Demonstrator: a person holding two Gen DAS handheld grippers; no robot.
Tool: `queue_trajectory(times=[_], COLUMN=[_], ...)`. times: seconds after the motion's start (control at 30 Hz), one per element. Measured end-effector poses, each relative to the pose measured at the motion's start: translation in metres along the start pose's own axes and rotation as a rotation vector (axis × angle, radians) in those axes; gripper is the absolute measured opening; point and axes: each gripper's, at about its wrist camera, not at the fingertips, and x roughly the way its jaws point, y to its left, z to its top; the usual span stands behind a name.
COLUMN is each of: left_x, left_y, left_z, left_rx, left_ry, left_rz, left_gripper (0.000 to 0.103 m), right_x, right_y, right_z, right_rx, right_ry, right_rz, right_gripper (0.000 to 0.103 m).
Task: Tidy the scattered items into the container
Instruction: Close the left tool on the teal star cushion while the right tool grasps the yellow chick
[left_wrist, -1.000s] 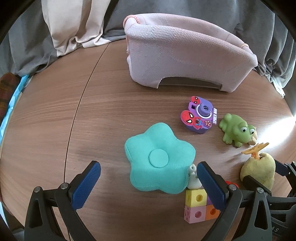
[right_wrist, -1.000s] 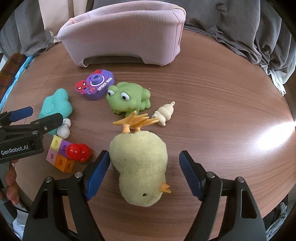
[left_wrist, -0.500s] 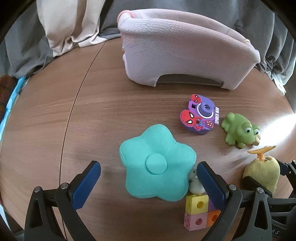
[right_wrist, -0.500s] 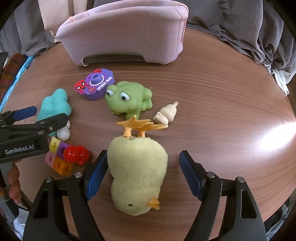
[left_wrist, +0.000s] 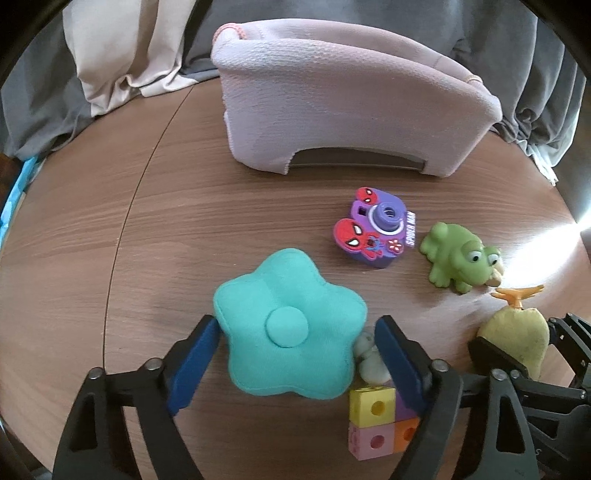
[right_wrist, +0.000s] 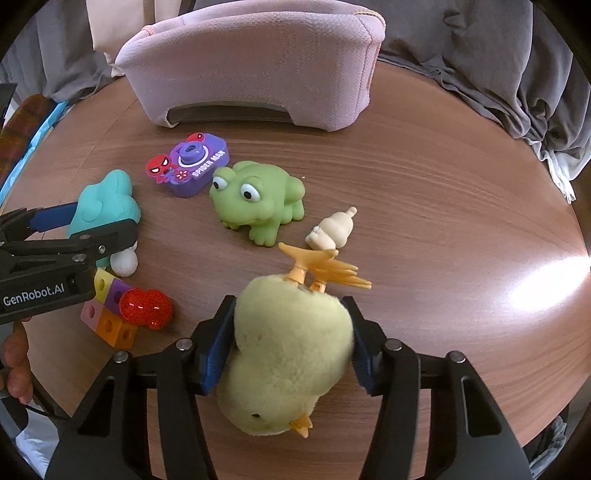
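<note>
A teal star-shaped cushion (left_wrist: 288, 332) lies flat on the wooden table (left_wrist: 110, 240). My left gripper (left_wrist: 295, 325) straddles it with the jaws closing; the left pad (left_wrist: 207, 339) meets the cushion's edge and the right pad (left_wrist: 391, 347) stands just off it. A yellow plush chick (right_wrist: 291, 354) lies upside down, orange feet away from me. My right gripper (right_wrist: 290, 306) is closing on it and both blue pads press into its sides. The pink fabric basket (left_wrist: 351, 110) stands at the back of the table, its rim up.
Between the cushion and the chick lie a purple toy camera (right_wrist: 188, 164), a green frog (right_wrist: 258, 199), a cream bottle toy (right_wrist: 332, 229), a white figure (left_wrist: 369, 362), coloured cubes (left_wrist: 376, 424) and a red piece (right_wrist: 146, 308). Curtains hang behind the table.
Both pairs of jaws have narrowed. The right pads have come onto the chick's sides, and the left pads have drawn in to the cushion's edges. The toys lie where they were.
</note>
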Motion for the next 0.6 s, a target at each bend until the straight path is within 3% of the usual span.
queue_trajectory(times=[0.17, 0.3, 0.6], left_x=[-0.001, -0.003, 0.006], left_y=[-0.003, 0.001, 0.011], left_z=[0.001, 0.002, 0.013], left_rx=[-0.014, -0.023, -0.029], left_ry=[-0.004, -0.017, -0.015], left_rz=[-0.011, -0.012, -0.019], left_gripper=[0.076, 0.066, 0.065], right_x=[-0.001, -0.001, -0.003], right_y=[0.001, 0.001, 0.001], right_z=[-0.002, -0.004, -0.010], right_rx=[-0.001, 0.003, 0.012], right_ry=[-0.003, -0.004, -0.004], right_rz=[0.002, 0.004, 0.011], right_gripper=[0.051, 0.051, 0.051])
